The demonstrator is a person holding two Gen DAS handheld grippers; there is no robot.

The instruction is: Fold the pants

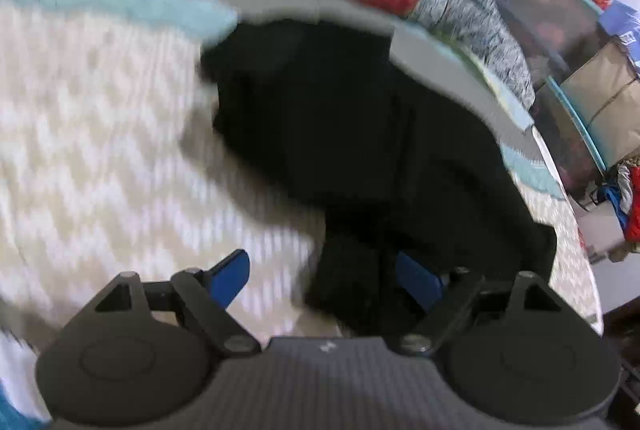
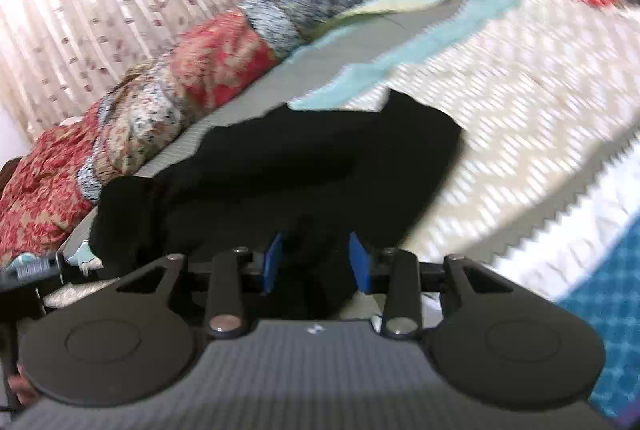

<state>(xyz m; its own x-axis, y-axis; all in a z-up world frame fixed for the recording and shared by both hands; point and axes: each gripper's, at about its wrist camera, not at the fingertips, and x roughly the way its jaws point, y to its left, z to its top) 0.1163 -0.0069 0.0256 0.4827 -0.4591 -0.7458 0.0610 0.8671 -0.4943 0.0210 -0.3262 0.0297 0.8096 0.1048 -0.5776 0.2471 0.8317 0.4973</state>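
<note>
On zigzag quilt (image 1: 100, 150), L gripper (image 1: 324, 278) spread, R gripper (image 2: 316, 262) pinching black pants (image 2: 300, 166) (soft, crumpled).

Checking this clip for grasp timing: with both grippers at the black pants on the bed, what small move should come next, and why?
Probably close the left gripper on the black fabric pants. Its blue pads stand wide apart, with dark cloth against the right one. The right gripper has cloth between narrower-set pads, though blur hides whether it grips. The pants lie bunched on the zigzag-patterned bedspread.
</note>
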